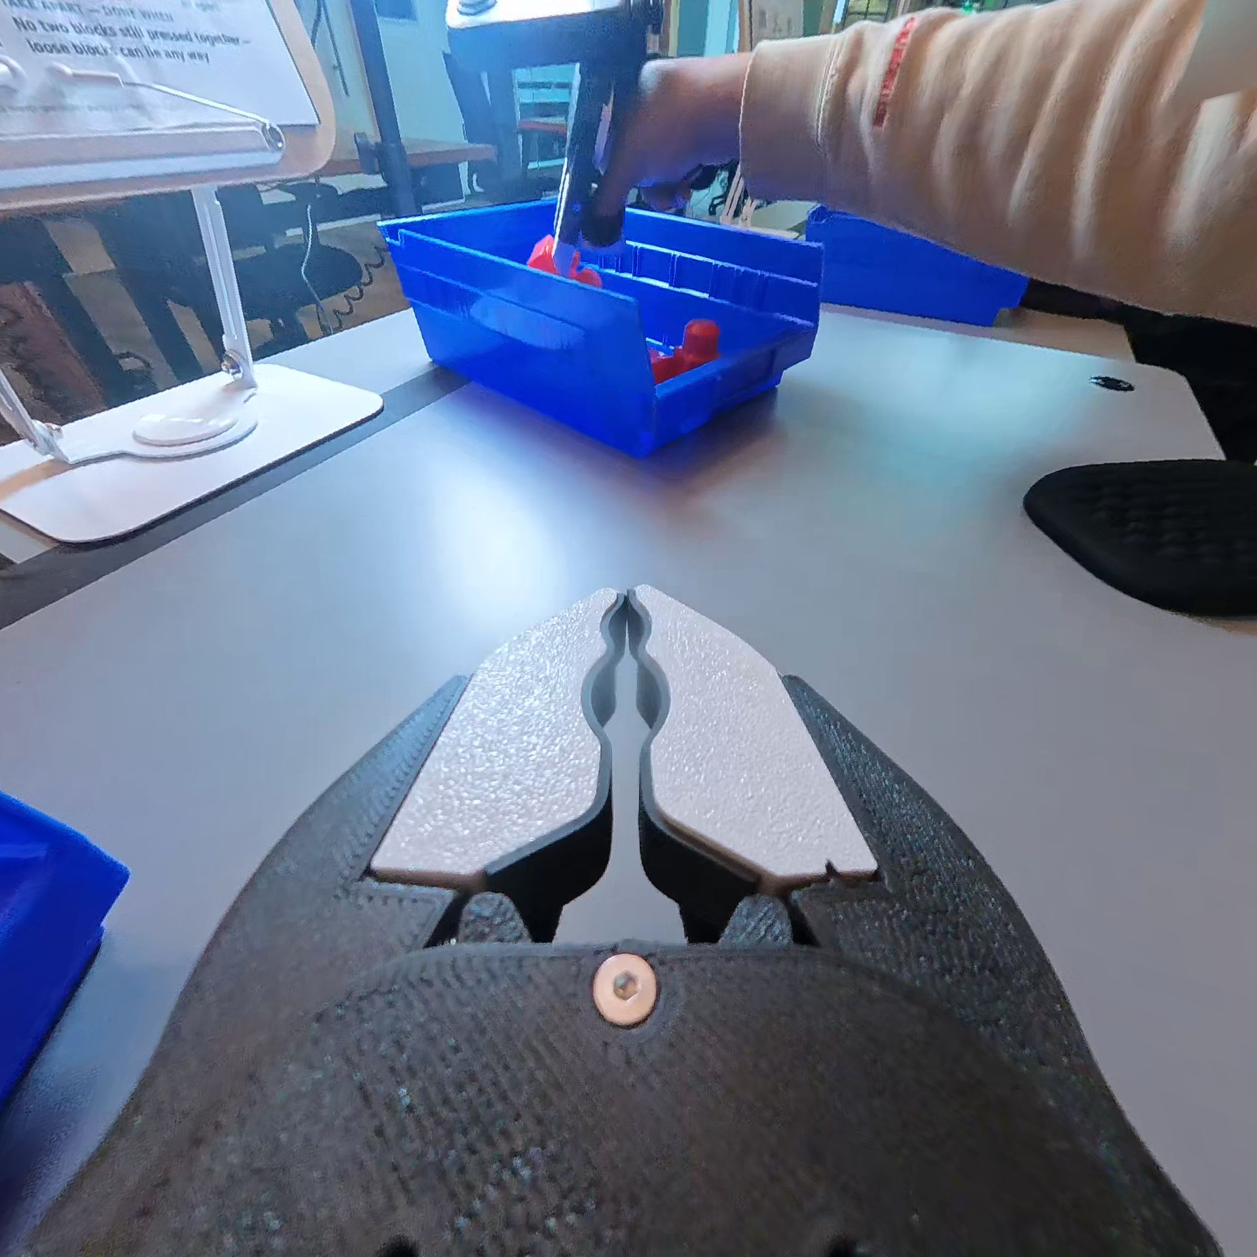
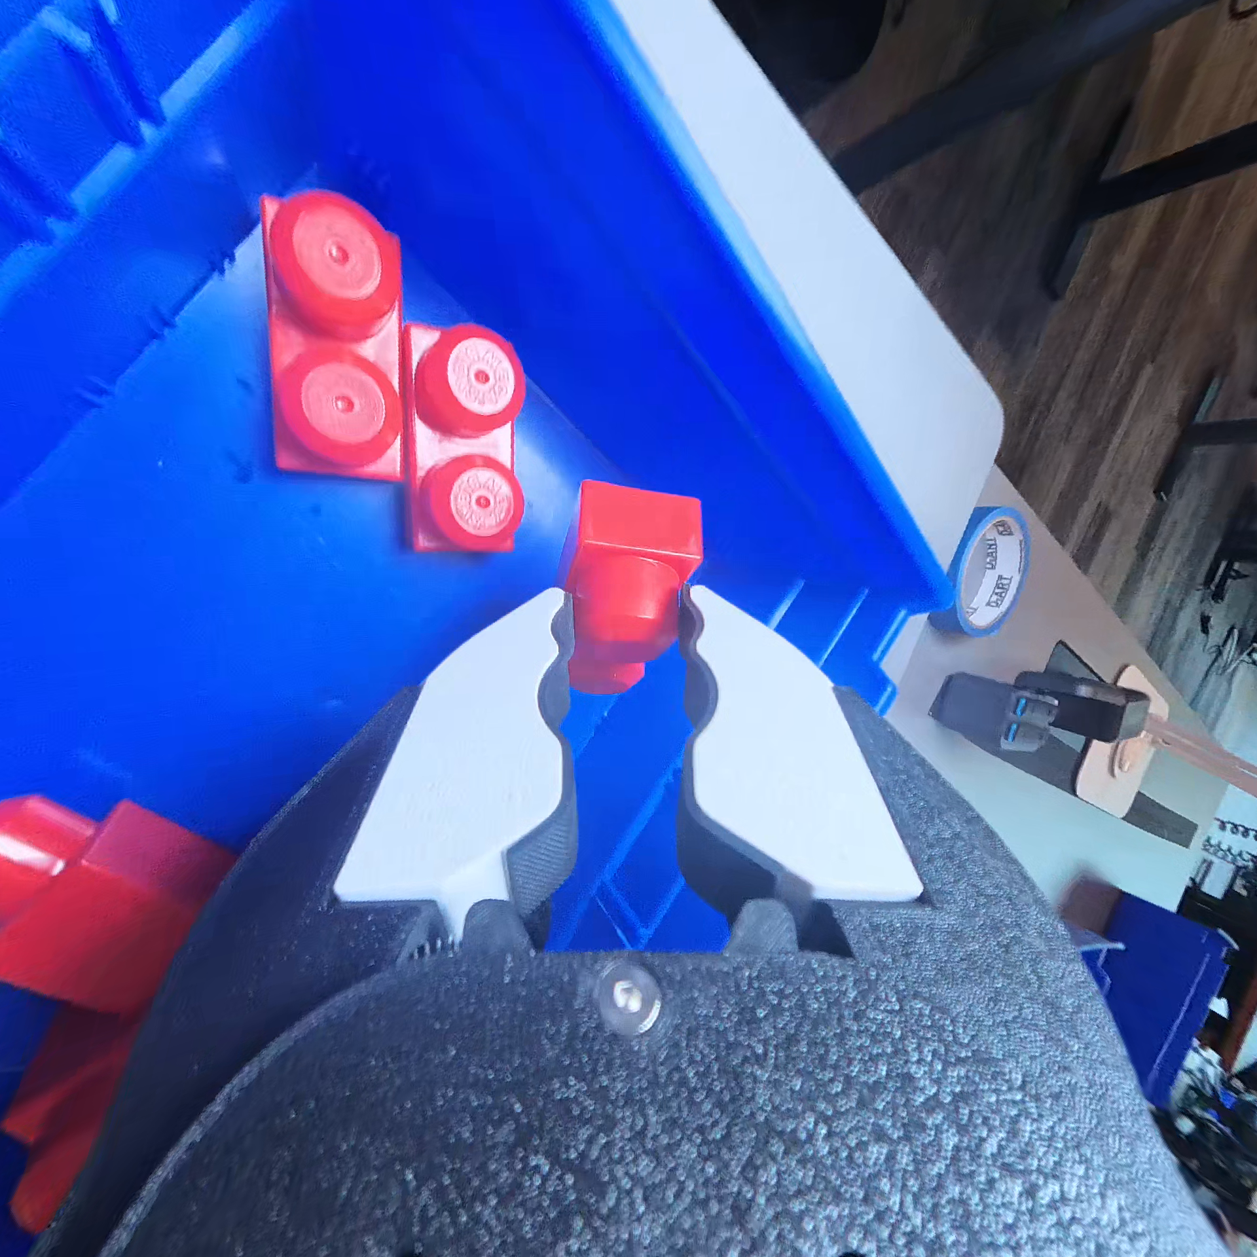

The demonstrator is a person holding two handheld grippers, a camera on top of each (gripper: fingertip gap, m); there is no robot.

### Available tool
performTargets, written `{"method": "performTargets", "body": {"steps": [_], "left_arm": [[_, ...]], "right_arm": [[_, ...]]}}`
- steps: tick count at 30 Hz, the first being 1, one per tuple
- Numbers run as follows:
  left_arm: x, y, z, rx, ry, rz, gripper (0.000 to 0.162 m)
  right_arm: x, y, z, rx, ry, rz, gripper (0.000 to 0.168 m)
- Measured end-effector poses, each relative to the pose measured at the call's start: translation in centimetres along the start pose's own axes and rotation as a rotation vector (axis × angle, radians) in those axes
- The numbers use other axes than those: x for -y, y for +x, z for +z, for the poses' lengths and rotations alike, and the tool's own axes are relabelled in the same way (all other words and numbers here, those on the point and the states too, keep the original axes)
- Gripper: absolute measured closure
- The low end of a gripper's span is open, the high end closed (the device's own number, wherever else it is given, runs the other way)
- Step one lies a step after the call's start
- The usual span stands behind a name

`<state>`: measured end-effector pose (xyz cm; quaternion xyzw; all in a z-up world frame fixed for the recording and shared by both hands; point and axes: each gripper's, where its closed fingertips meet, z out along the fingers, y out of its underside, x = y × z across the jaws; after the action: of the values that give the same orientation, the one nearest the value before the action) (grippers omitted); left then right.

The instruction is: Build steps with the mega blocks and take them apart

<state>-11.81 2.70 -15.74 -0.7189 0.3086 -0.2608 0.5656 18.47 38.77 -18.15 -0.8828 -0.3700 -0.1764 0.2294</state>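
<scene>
Nearest in the left wrist view, the left hand-held gripper [image 1: 627,598] hangs low over the bare grey surface [image 1: 476,578] with its fingertips pressed together on nothing. A black pad [image 1: 1149,530] lies to the right, a white document stand [image 1: 183,435] to the left, and a corner of another blue bin [image 1: 41,918] shows at the near left edge.

Farther off stands the blue bin [image 1: 537,354] of blocks, and the right hand-held gripper [image 1: 571,255] reaches down into it from above, held by a hand [image 1: 680,136] in a pale sleeve.

In the right wrist view that gripper pinches a single-stud red mega block [image 2: 629,578] by its stud, the square body pointing away from the camera — the grip sits right at the fingertips. Beyond it, two two-stud red blocks [image 2: 394,367] lie side by side, touching, studs up on the bin floor. More red blocks [image 2: 88,904] crowd the near left corner. A roll of blue tape [image 2: 990,571] rests on the surface beyond the bin's rim.

This looks like the gathering stage – no steps are built yet. Next the block needs lifting clear of the bin wall and setting stud-up on the open surface, with the idle left gripper free to steady it.
</scene>
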Motion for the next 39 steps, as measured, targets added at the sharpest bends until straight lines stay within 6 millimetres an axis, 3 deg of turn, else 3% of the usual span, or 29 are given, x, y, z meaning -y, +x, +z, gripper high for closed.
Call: {"method": "performTargets", "body": {"steps": [3, 7, 10, 12, 15, 17, 21, 25, 28, 33, 39], "left_arm": [[-0.6, -0.2, 0.2, 0.008, -0.024, 0.004, 0.162], [-0.9, -0.5, 0.3, 0.016, -0.033, -0.003, 0.162], [-0.6, -1.2, 0.0, 0.043, -0.022, -0.007, 0.162], [0.0, -2.4, -0.6, 0.097, -0.017, 0.01, 0.162], [1.9, -5.6, -3.0, 0.2, -0.017, 0.028, 0.162], [3.3, -8.7, -5.6, 0.28, -0.033, 0.008, 0.162], [4.6, -16.2, -12.3, 0.518, -0.154, 0.033, 0.154], [2.4, -22.5, -17.4, 0.639, -0.456, -0.01, 0.127], [-0.8, -25.2, -19.8, 0.618, -0.748, -0.019, 0.121], [-4.6, -26.3, -20.6, 0.478, -1.038, -0.003, 0.117], [-8.1, -26.4, -21.0, 0.4, -1.337, 0.116, 0.114]], "right_arm": [[2.0, 0.2, -0.4, -0.01, 0.124, 0.031, 0.126], [3.3, -0.2, -2.4, 0.005, 0.28, 0.045, 0.12], [3.8, -1.3, -5.5, 0.04, 0.422, 0.06, 0.119], [3.9, -3.0, -8.7, 0.088, 0.552, 0.071, 0.12], [2.9, -6.7, -14.6, 0.185, 0.758, 0.064, 0.12], [1.3, -9.9, -18.3, 0.265, 0.874, 0.039, 0.12], [-3.4, -15.7, -22.8, 0.355, 0.982, -0.051, 0.12], [-7.6, -19.4, -24.8, 0.423, 1.024, -0.075, 0.122], [-9.9, -21.1, -25.2, 0.474, 1.048, -0.066, 0.128], [-12.4, -23.7, -23.7, 0.529, 1.029, -0.124, 0.133], [-12.6, -24.8, -24.5, 0.592, 1.047, -0.125, 0.133]]}}
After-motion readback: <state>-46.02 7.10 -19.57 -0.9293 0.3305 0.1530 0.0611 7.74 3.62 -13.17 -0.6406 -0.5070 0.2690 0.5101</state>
